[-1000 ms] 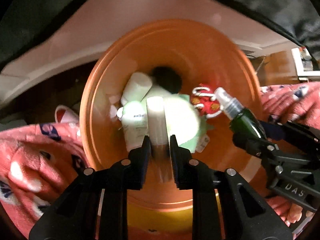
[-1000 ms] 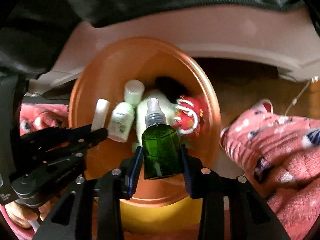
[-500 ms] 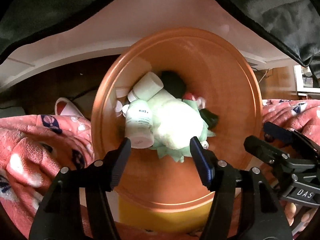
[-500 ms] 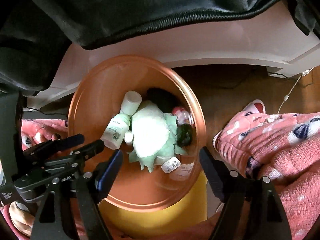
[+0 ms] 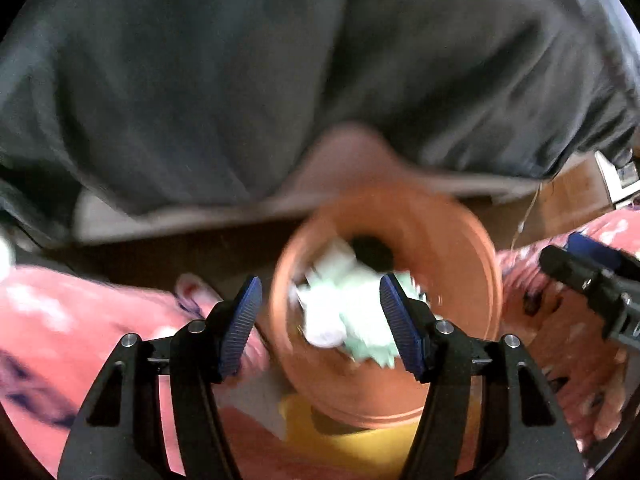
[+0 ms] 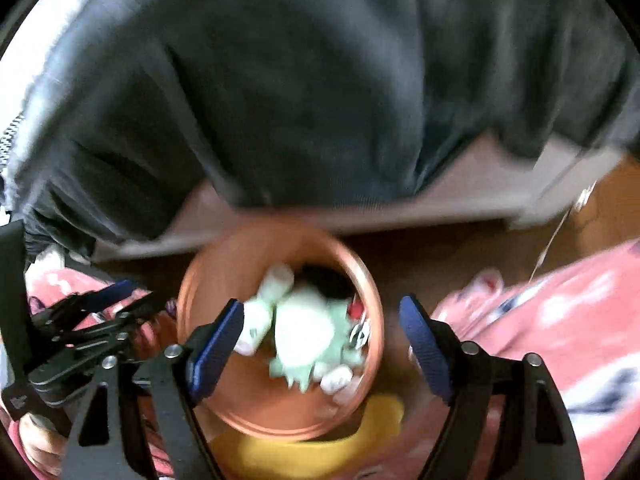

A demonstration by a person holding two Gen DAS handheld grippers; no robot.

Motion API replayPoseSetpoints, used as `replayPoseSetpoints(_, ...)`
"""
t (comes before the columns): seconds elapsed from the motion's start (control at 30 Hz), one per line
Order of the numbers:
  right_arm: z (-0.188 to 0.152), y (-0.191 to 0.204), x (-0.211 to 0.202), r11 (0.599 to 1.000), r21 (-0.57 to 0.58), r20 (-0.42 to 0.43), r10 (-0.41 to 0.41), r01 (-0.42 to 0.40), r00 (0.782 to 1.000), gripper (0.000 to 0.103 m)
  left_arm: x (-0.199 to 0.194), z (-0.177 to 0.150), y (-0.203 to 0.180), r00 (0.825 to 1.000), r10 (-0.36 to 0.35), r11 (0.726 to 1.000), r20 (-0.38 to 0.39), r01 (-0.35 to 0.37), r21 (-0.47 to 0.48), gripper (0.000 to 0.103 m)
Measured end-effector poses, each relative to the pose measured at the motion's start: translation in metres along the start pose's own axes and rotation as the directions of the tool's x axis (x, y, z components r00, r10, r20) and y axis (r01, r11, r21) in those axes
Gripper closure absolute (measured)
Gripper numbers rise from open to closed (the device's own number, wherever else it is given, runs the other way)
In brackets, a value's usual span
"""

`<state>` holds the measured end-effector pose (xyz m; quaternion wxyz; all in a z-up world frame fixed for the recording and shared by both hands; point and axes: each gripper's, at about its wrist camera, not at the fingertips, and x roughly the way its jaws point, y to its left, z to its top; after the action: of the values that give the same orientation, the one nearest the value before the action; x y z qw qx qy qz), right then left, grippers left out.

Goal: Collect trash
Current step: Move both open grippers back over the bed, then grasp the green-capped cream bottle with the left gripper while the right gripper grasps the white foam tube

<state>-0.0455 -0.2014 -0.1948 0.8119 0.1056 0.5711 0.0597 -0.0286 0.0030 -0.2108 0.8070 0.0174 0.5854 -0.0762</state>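
An orange bin (image 5: pixel 460 248) stands below me; it also shows in the right wrist view (image 6: pixel 208 288). It holds trash: a pale green crumpled wad (image 5: pixel 360 304) (image 6: pixel 308 328), white bottles (image 6: pixel 256 324) and a red item (image 6: pixel 356 308). My left gripper (image 5: pixel 322 320) is open and empty, raised above the bin. My right gripper (image 6: pixel 322 344) is open and empty, also above the bin. Each gripper shows at the edge of the other's view: the right one (image 5: pixel 592 284) and the left one (image 6: pixel 92 320). Both views are blurred.
A dark grey garment (image 5: pixel 300 60) fills the top of both views. Pink patterned fabric (image 5: pixel 60 312) (image 6: pixel 560 320) lies on both sides of the bin. A yellow object (image 6: pixel 304 456) sits under the bin's near edge. A brown wood floor (image 5: pixel 568 200) lies behind.
Both grippers opened: the left let go of a white tube, the right of a green spray bottle, and both fell into the bin. Both grippers then rose away from the bin.
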Motion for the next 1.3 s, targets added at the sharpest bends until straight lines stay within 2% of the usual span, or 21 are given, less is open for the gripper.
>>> replayPoseSetpoints(0.1, 0.011, 0.001, -0.042, 1.000, -0.024, 0.130, 0.001, 0.002, 0.992, 0.020, -0.049, 0.007, 0.003, 0.989, -0.008, 1.000, 0.150, 0.007, 0.009, 0.042)
replayPoseSetpoints(0.17, 0.021, 0.004, -0.072, 0.998, -0.047, 0.228, -0.017, 0.028, 0.974, 0.015, -0.081, 0.015, 0.003, 0.968, -0.022, 1.000, 0.249, 0.019, 0.012, 0.033)
replayPoseSetpoints(0.2, 0.025, 0.005, -0.084, 0.997, -0.058, 0.270, -0.026, 0.044, 0.963, 0.014, -0.093, 0.018, 0.003, 0.958, -0.028, 1.000, 0.285, 0.025, 0.015, 0.033)
replayPoseSetpoints(0.3, 0.035, 0.010, -0.113, 0.993, -0.090, 0.372, -0.039, 0.078, 0.928, 0.013, -0.130, 0.033, 0.000, 0.918, -0.033, 0.999, 0.395, 0.024, 0.029, 0.032)
replayPoseSetpoints(0.4, 0.049, 0.010, -0.139, 0.990, -0.113, 0.450, -0.026, 0.086, 0.893, 0.010, -0.160, 0.057, -0.002, 0.872, -0.041, 0.999, 0.487, 0.025, 0.040, 0.019)
replayPoseSetpoints(0.5, 0.067, 0.010, -0.159, 0.989, -0.118, 0.517, -0.017, 0.091, 0.856, 0.007, -0.177, 0.090, -0.003, 0.825, -0.021, 0.999, 0.565, -0.007, 0.048, 0.017)
replayPoseSetpoints(0.6, 0.091, 0.008, -0.171, 0.992, -0.103, 0.543, 0.000, 0.067, 0.840, 0.007, -0.181, 0.132, -0.006, 0.802, -0.020, 0.998, 0.597, -0.022, 0.062, 0.015)
replayPoseSetpoints(0.7, 0.106, 0.009, -0.177, 0.995, -0.089, 0.559, 0.014, 0.043, 0.829, 0.007, -0.173, 0.185, -0.004, 0.810, -0.024, 0.996, 0.587, -0.032, 0.085, 0.013)
replayPoseSetpoints(0.8, 0.112, 0.001, -0.174, 0.997, -0.079, 0.557, 0.028, 0.019, 0.830, 0.007, -0.156, 0.243, -0.010, 0.834, -0.002, 0.992, 0.552, -0.068, 0.107, 0.013)
replayPoseSetpoints(0.87, 0.116, -0.002, -0.167, 0.997, -0.071, 0.545, 0.029, 0.012, 0.838, 0.006, -0.139, 0.279, -0.020, 0.857, -0.013, 0.986, 0.514, -0.073, 0.147, 0.013)
replayPoseSetpoints(0.93, 0.117, -0.002, -0.161, 0.998, -0.060, 0.539, 0.028, 0.006, 0.842, 0.006, -0.118, 0.320, -0.030, 0.891, -0.055, 0.974, 0.451, -0.052, 0.222, 0.013)
replayPoseSetpoints(1.0, 0.124, -0.008, -0.155, 0.998, -0.054, 0.523, 0.043, -0.017, 0.851, 0.006, -0.102, 0.350, -0.034, 0.909, -0.043, 0.966, 0.414, -0.067, 0.248, 0.013)
replayPoseSetpoints(1.1, 0.135, -0.012, -0.147, 0.998, -0.065, 0.508, 0.053, -0.023, 0.860, 0.006, -0.084, 0.393, -0.039, 0.914, -0.029, 0.964, 0.404, -0.081, 0.252, 0.013)
replayPoseSetpoints(1.17, 0.142, -0.015, -0.142, 0.997, -0.068, 0.503, 0.060, -0.030, 0.862, 0.006, -0.070, 0.418, -0.042, 0.927, -0.032, 0.966, 0.374, -0.068, 0.250, 0.013)
replayPoseSetpoints(1.27, 0.151, -0.023, -0.136, 0.997, -0.062, 0.493, 0.076, -0.053, 0.866, 0.006, -0.046, 0.445, -0.053, 0.932, 0.069, 0.952, 0.357, -0.169, 0.257, 0.013)
replayPoseSetpoints(1.3, 0.154, -0.027, -0.133, 0.997, -0.057, 0.489, 0.078, -0.057, 0.869, 0.006, -0.042, 0.450, -0.056, 0.935, 0.069, 0.949, 0.348, -0.169, 0.265, 0.013)
